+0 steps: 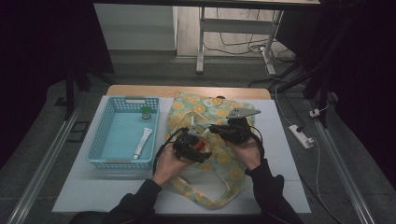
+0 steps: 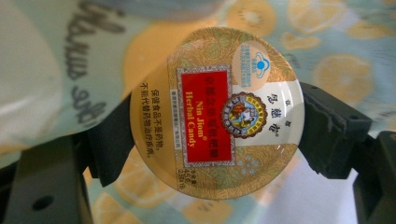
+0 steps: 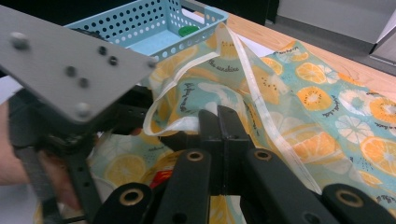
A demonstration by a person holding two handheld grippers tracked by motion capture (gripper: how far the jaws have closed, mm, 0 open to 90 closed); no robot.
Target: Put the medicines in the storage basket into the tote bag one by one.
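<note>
From the high view, a person's two hands meet over a fruit-print tote bag [image 1: 205, 109] spread on the white table cover [image 1: 280, 154], with a light blue basket [image 1: 108, 135] just to its left; the basket holds a small green-capped bottle [image 1: 146, 112] near its far wall and a white tube [image 1: 143, 143] lying toward its right side. In that view the left gripper [image 1: 195, 143] shows a small patch of red and gold between its tips, too small to read there. The left gripper view makes it plain: a round candy tin [image 2: 217, 112], its lid printed gold, white and red with the words Herbal Candy, sits clamped across its width between the two black jaws, which press on opposite edges of the rim, and the printed fabric lies blurred just behind it. The right gripper view adds what neither of the others gives: the right gripper [image 3: 218, 122] has its jaws together, pinched on the bag's cloth beside a pale handle strap [image 3: 261, 100] so that the fabric stands up in a ridge. The same view catches the left gripper's grey plate [image 3: 70, 70] close at the left, a sliver of the tin's red below it, and the basket's perforated wall beyond. In the high view the right gripper [image 1: 223, 127] rests over the bag's middle, close beside the left one.
</note>
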